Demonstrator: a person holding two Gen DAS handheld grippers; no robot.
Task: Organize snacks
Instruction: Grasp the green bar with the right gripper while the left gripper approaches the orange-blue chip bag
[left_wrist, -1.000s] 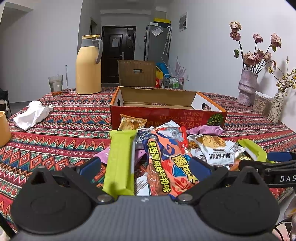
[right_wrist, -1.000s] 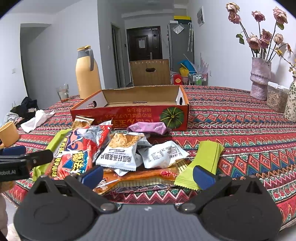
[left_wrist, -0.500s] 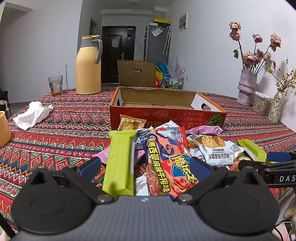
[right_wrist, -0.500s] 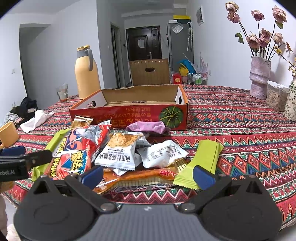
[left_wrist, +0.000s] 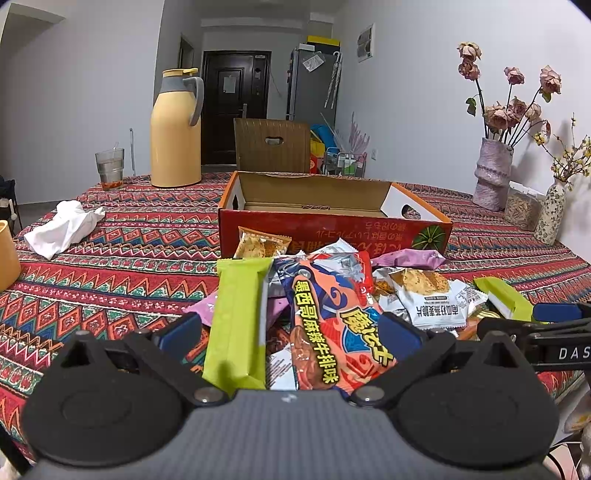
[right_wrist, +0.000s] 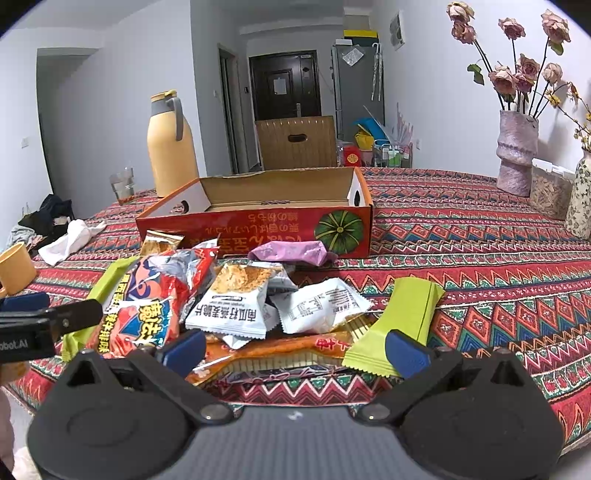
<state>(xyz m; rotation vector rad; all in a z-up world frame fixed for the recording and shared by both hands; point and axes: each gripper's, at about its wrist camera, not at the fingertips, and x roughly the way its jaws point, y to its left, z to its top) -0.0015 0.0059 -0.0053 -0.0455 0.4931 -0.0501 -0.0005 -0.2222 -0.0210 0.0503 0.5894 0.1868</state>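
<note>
A heap of snack packets lies at the near edge of a tabletop (left_wrist: 122, 254) covered in a red zigzag-patterned cloth, and just behind the heap stands an open, shallow red cardboard box (left_wrist: 332, 229) with a brown inside, which looks empty. Two hand-held grippers hover at the near side of the heap, both pointing toward the box.

The left gripper (left_wrist: 291, 332) has its blue-tipped fingers spread wide and pinches nothing. Between them lie two packets side by side: a long lime-green wrapped bar (left_wrist: 238, 317) on the left and a long orange and blue foil packet with yellow lettering (left_wrist: 332, 325) on the right. Both run lengthwise away from the gripper, toward the box, so the fingers straddle them across their narrow width (a good line for a pinch, in my judgement).

The right gripper (right_wrist: 295, 350) is also spread wide and empty. Directly ahead of it lie a flat orange packet (right_wrist: 280, 350) set crosswise, a white pouch picturing golden crisps (right_wrist: 232, 302), and a second lime-green bar (right_wrist: 399, 325) angled beside its right finger. A crumpled lilac wrapper (right_wrist: 291, 253) rests against the box front.

The left gripper is nearer the long packets, and the box lies straight beyond them.
</note>
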